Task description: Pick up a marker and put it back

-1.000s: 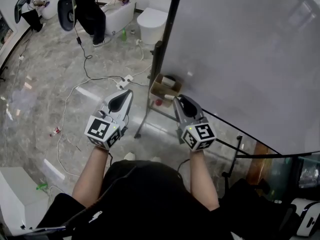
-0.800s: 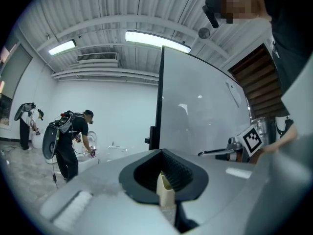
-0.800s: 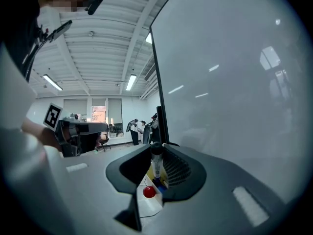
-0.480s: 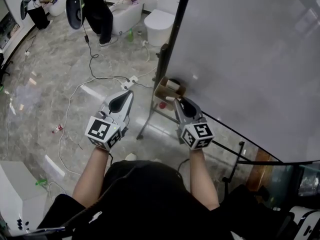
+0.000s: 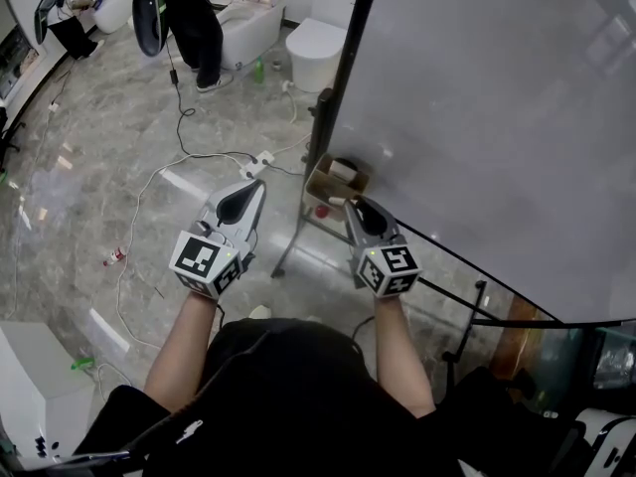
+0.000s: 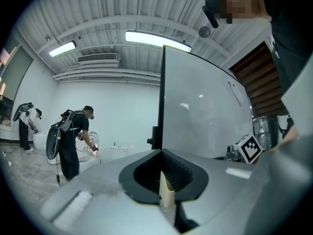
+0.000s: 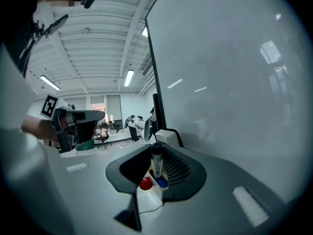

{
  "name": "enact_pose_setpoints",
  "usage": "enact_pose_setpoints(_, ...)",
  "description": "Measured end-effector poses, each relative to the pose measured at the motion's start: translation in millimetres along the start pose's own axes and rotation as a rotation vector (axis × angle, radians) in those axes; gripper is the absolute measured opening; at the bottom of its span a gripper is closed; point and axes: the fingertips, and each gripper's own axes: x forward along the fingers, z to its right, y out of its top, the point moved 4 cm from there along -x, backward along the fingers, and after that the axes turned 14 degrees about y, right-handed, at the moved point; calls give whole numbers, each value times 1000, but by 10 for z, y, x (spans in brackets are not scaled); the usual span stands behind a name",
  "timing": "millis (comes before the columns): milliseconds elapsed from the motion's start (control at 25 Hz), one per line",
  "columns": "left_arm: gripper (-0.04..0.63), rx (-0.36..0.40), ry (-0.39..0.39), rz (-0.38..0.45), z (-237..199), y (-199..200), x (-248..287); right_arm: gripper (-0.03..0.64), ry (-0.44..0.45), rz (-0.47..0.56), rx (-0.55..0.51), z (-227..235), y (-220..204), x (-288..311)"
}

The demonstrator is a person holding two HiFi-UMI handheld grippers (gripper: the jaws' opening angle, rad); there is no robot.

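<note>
My right gripper (image 7: 156, 169) is shut on a black-capped marker (image 7: 157, 161) that stands upright between its jaws. It hovers just over a small cardboard box (image 5: 334, 178) fixed at the left foot of a large whiteboard (image 5: 497, 117). Below the marker, a red cap (image 7: 145, 183) and a blue cap (image 7: 162, 182) stick up from the box. In the head view the right gripper (image 5: 351, 207) points at the box from the near side. My left gripper (image 5: 254, 189) is held level to the left, away from the box. Only a pale strip shows in the narrow slit between the left gripper's (image 6: 164, 182) jaws.
The whiteboard's black post (image 5: 336, 87) and stand legs (image 5: 298, 229) rise beside the box. Cables and a power strip (image 5: 255, 161) lie on the marble floor. A toilet (image 5: 318, 43), a bathtub and two people (image 5: 189, 18) with backpacks are at the far end.
My right gripper has sunk a little toward the box with the marker still in it. The left gripper has stayed where it was.
</note>
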Motion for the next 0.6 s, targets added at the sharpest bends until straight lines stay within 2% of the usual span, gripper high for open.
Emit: enact_pose_setpoints(600,6,-7,-35,-19,68,-22,84,84,-40,7,58,102,-158,-98)
